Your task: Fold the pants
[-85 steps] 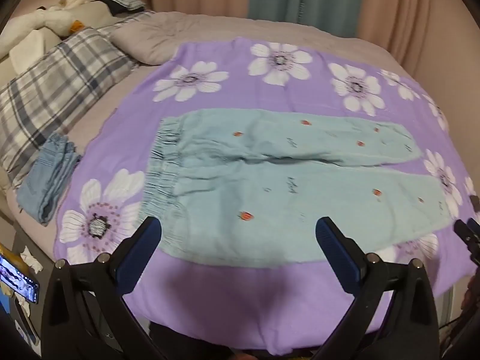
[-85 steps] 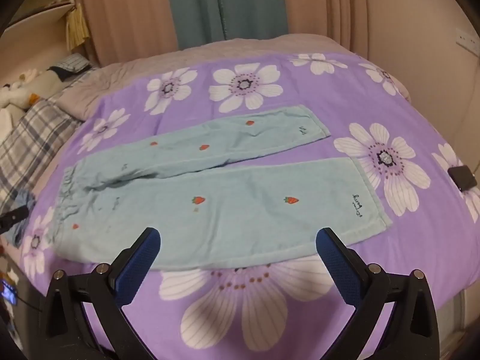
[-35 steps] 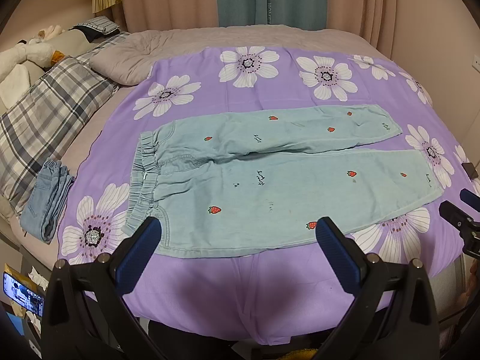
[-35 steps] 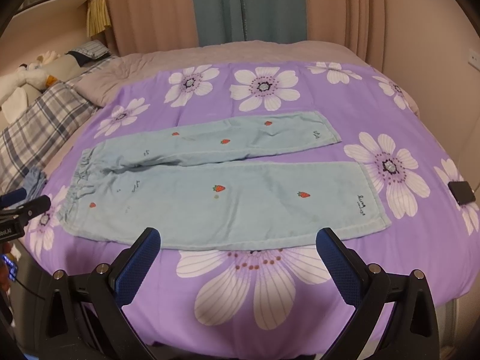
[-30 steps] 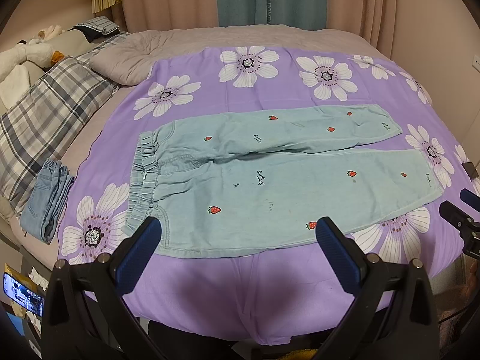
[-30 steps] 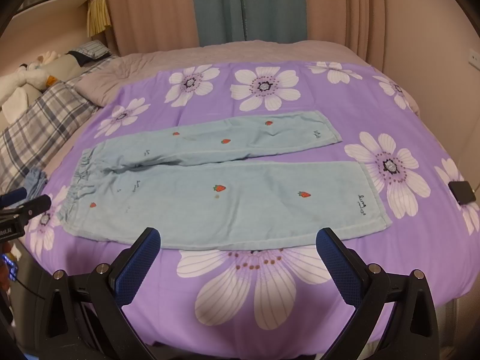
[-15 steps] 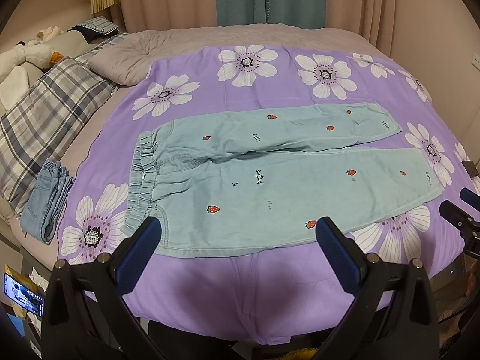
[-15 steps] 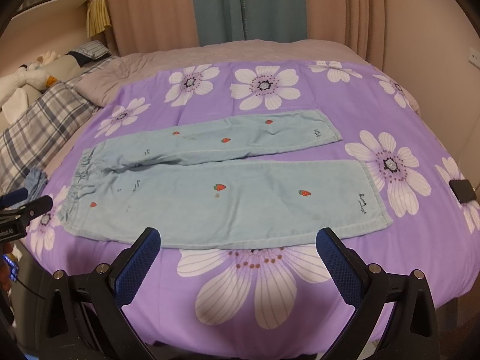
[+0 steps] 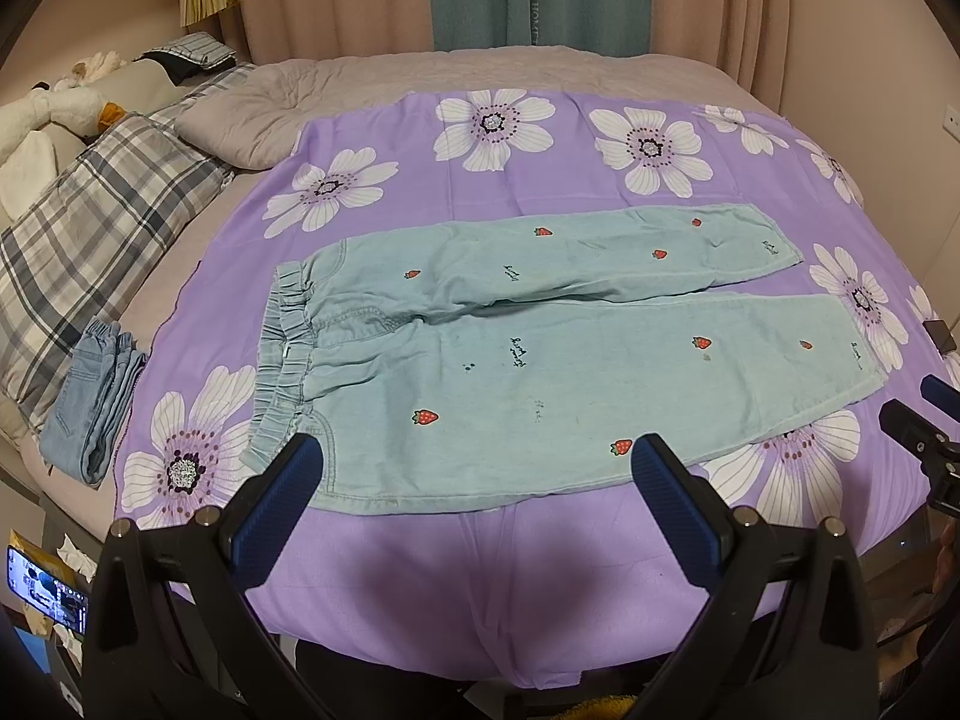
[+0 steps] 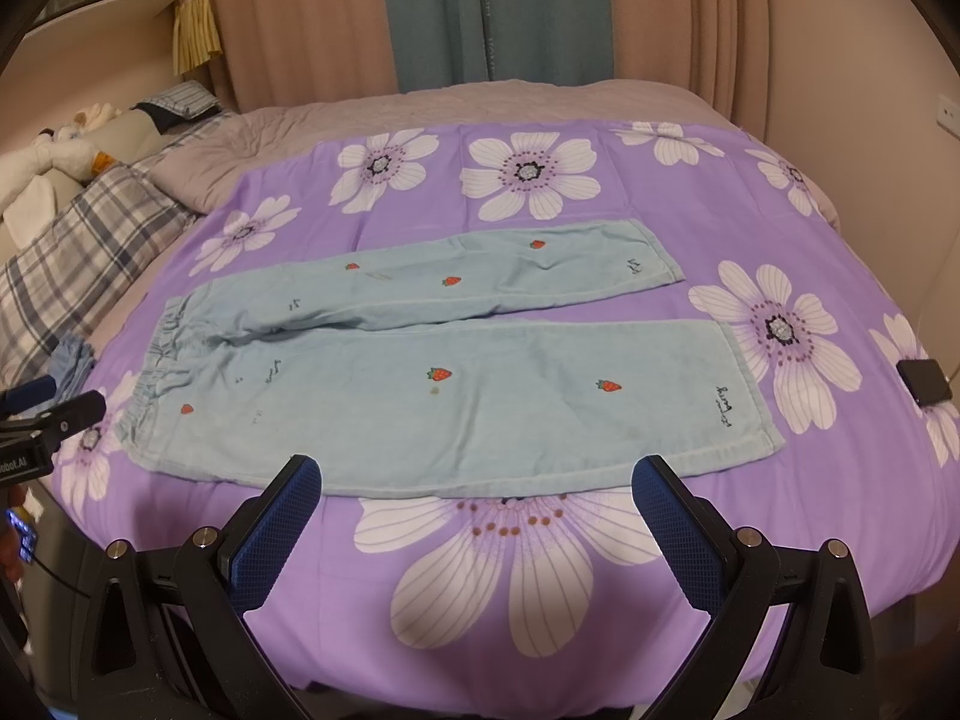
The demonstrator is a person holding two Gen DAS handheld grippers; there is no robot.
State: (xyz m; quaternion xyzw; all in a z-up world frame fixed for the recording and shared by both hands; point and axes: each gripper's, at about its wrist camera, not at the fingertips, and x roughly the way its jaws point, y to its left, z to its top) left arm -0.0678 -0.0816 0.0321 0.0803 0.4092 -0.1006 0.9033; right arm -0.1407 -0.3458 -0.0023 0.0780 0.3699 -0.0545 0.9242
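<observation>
Flat lie pants (image 9: pixel 540 360), unfolded.

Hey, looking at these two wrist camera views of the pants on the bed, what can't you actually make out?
- Embroidered lettering on the pants: too small to read in either view.
- Black object at the sheet's right edge: too small to identify.
- Folded jeans: mostly cut off in the right wrist view.
- Phone screen, left wrist view: too small to read.
</observation>
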